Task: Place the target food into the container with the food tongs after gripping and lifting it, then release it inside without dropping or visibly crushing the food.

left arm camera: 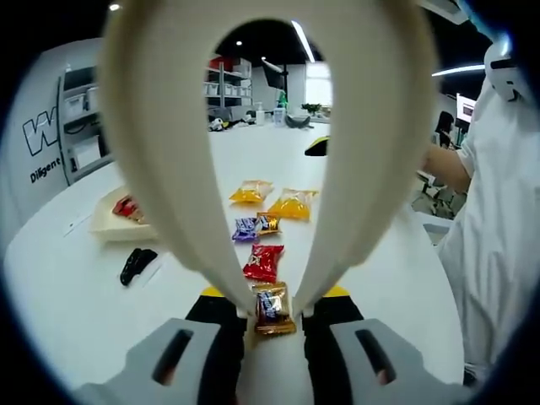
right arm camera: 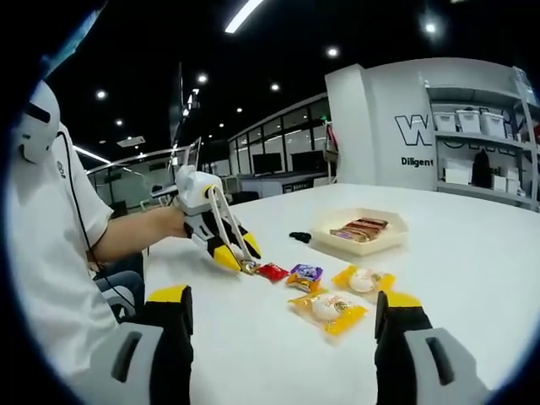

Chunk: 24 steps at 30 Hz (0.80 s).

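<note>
My left gripper [left arm camera: 274, 295] is shut on cream food tongs [left arm camera: 169, 152], whose arms narrow down to tips on either side of a brown snack packet [left arm camera: 272, 310] lying at the table surface. The right gripper view shows the same left gripper [right arm camera: 221, 245] slanting the tongs [right arm camera: 228, 228] down onto that brown packet [right arm camera: 250, 267]. Beyond it lie a red packet [left arm camera: 264, 261], a purple packet [left arm camera: 253, 226] and two yellow packets [left arm camera: 293, 203]. The cream container [left arm camera: 105, 226], also seen as a container [right arm camera: 371, 245], holds snacks inside. My right gripper [right arm camera: 285, 314] hovers open over a yellow packet [right arm camera: 327, 310].
A black object [left arm camera: 137, 264] lies on the white table [left arm camera: 76, 312] beside the container. A person in white [right arm camera: 51, 253] stands at the table edge. Shelves with boxes [right arm camera: 472, 152] line the wall behind the table.
</note>
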Tool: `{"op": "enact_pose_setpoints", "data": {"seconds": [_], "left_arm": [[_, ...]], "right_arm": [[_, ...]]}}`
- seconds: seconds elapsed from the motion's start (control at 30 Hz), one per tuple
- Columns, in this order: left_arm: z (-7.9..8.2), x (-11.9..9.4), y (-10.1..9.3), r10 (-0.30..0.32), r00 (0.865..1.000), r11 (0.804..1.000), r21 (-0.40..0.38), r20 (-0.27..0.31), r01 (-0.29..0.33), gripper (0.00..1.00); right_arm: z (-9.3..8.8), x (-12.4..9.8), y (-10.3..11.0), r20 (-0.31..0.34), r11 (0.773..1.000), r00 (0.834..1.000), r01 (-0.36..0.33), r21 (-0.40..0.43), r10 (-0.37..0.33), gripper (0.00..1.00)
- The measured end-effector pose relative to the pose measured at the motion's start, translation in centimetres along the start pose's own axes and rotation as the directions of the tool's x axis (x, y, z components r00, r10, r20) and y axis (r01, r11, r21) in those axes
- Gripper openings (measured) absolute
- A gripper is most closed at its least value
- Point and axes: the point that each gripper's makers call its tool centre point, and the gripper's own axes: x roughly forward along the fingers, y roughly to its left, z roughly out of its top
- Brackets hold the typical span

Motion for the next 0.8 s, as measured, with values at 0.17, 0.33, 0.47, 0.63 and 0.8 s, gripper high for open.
{"op": "enact_pose_setpoints", "data": {"seconds": [0.17,0.33,0.47,0.63,0.8], "left_arm": [[0.0,0.2,0.0,-0.017,1.0,1.0,-0.005,-0.001,0.017,0.23],[0.1,0.3,-0.2,-0.043,0.999,0.999,-0.013,0.007,0.044,0.22],[0.4,0.3,-0.2,-0.058,0.998,0.998,-0.018,0.015,0.059,0.21],[0.5,0.2,-0.4,-0.079,0.997,0.997,-0.003,-0.004,0.079,0.2],[1.0,0.2,-0.5,-0.102,0.995,0.995,0.004,-0.006,0.102,0.2]], "right_arm": [[-0.1,0.0,0.0,-0.004,1.0,1.0,0.001,0.0,-0.001,0.9],[-0.2,0.0,0.0,-0.003,1.0,1.0,-0.001,-0.002,0.001,0.9],[-0.2,0.0,0.0,-0.003,1.0,1.0,-0.002,-0.003,0.002,0.89],[-0.3,-0.1,-0.1,-0.003,1.0,1.0,-0.003,-0.001,0.003,0.89],[-0.3,-0.1,0.0,0.004,1.0,1.0,-0.008,0.007,0.008,0.89]]}}
